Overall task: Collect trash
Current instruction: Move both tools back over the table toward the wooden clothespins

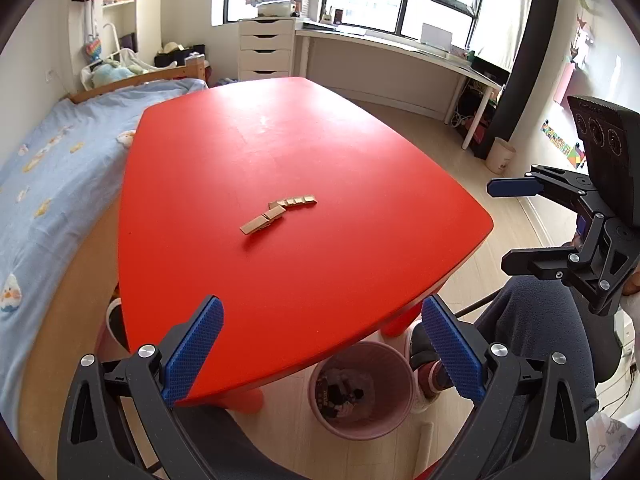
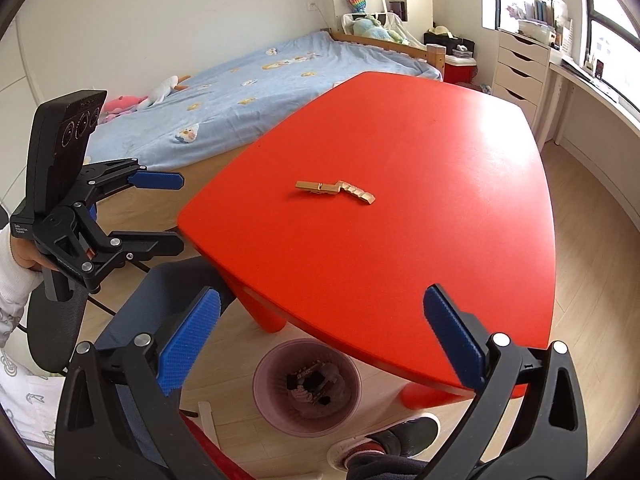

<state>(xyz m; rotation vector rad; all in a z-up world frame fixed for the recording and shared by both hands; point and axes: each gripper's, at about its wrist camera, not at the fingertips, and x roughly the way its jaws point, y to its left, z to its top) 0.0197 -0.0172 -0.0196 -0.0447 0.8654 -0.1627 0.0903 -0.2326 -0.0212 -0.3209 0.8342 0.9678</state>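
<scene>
On the red bench [image 1: 224, 168] lies a gold wrapper strip [image 1: 280, 213]; left claw [image 1: 320, 354] and right claw [image 2: 320, 346] hover spread, empty, above the pink bin [image 1: 396, 364].

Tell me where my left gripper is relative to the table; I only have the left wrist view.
Observer: The left gripper hangs open off the red table's near corner, toward the bed, not over the tabletop.
Operator: What's holding it?
Observer: A hand with a white sleeve grips its handle.
Operator: Is there anything on the bed that my view cuts off?
Observer: A white plush toy and a pink plush toy lie near the wall.
</scene>
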